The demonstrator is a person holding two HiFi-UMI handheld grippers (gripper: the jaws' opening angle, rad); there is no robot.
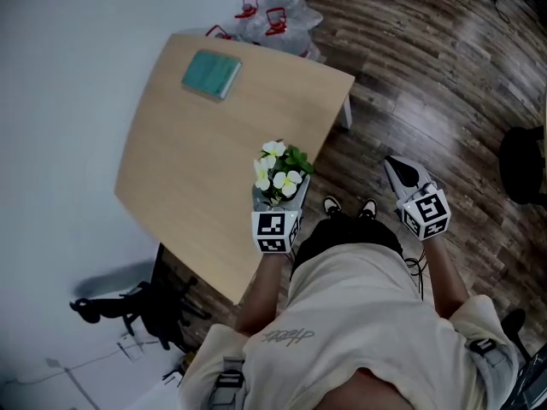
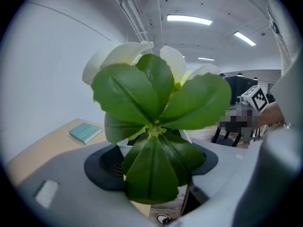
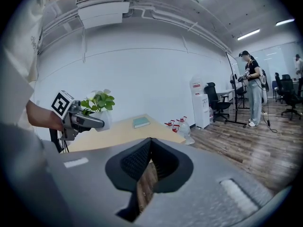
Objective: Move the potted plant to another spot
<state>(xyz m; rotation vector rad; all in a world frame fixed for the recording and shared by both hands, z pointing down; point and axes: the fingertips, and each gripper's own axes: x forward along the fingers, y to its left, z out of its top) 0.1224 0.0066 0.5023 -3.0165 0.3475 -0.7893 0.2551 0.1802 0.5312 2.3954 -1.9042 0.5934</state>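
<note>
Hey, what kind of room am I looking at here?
Probably an open office or lab space: office chairs and a water dispenser stand by the white wall, strip lights run overhead, and a plain wooden table sits on plank flooring.

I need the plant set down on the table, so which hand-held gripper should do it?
Left: the left hand-held gripper holds the plant at the table edge; the right hand-held gripper is shut, empty, off over the floor.
</note>
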